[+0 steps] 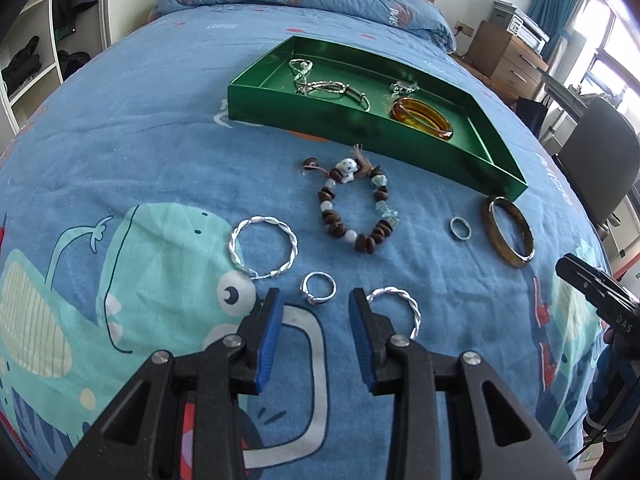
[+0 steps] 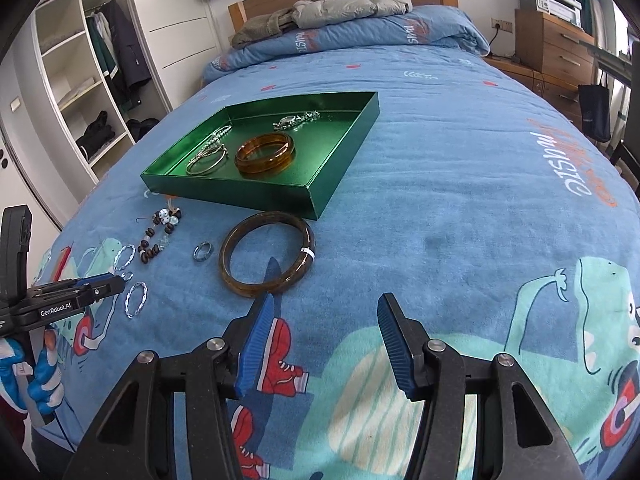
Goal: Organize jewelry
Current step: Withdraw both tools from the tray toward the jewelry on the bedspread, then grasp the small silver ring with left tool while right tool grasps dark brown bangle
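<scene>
Left gripper [image 1: 316, 300] low centre of the left wrist view, jaws apart, holding nothing – a small silver ring [image 1: 318, 288] lies on the bed [image 1: 160, 128] just ahead between the tips. Right gripper [image 2: 326, 306] bottom centre of the right wrist view, jaws wide and empty, brown bangle [image 2: 267, 258] just above its left finger. Green tray [image 2: 320, 168] upper middle – amber bangle [image 2: 265, 153] and chains inside.

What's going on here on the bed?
A person is sorting jewelry into a green tray on the bed. An amber bangle and some silver pieces already lie inside. The left hand-held gripper hangs open over a small silver ring; the right hand-held gripper is open near a dark brown bangle. Neither holds anything.
</scene>
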### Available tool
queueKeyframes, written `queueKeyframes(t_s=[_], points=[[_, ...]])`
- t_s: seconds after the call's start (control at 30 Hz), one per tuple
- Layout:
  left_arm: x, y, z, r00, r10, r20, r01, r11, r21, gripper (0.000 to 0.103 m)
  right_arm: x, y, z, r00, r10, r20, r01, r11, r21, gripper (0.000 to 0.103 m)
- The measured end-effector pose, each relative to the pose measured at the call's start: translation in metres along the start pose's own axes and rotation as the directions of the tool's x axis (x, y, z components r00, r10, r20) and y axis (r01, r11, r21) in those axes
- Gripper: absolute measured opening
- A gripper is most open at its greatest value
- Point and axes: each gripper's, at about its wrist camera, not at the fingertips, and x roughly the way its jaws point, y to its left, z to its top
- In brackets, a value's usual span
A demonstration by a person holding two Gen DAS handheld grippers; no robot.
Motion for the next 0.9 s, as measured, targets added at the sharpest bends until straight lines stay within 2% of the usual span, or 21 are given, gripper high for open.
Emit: queueKeyframes(t_s=[0.27,0.43,0.57,0.7,0.9], points=[[0.011,-0.011,0.002,0.998,0.065,-0.008,-0.064,0.998,0.025,0.019,0.017,-0.002,0.007,1.0,0.001,-0.016,-0.001,1.0,-0.008,0.054],[0.011,-0.013,0.001,0.997,0.083,0.002,-0.083,0.996,0.031,0.018,0.028,0.002,0.017,1.0,0.022,-0.021,-0.022,1.0,-0.006,0.051],[0.01,-0.015,-0.001,0.996,0.091,0.009,-0.091,0.995,0.03,0.018,0.037,0.004,0.028,0.999,0.025,-0.033,-0.026,1.0,-0.008,0.044],[0.008,-0.016,-0.003,0.996,0.088,0.015,-0.089,0.995,0.034,0.018,0.054,0.009,0.035,0.997,0.006,-0.075,-0.008,0.999,-0.031,0.039],[0.006,-0.015,-0.005,0.997,0.075,0.018,-0.076,0.997,0.033,0.018,0.071,0.013,0.045,0.994,-0.028,-0.104,0.021,0.998,-0.067,0.038]])
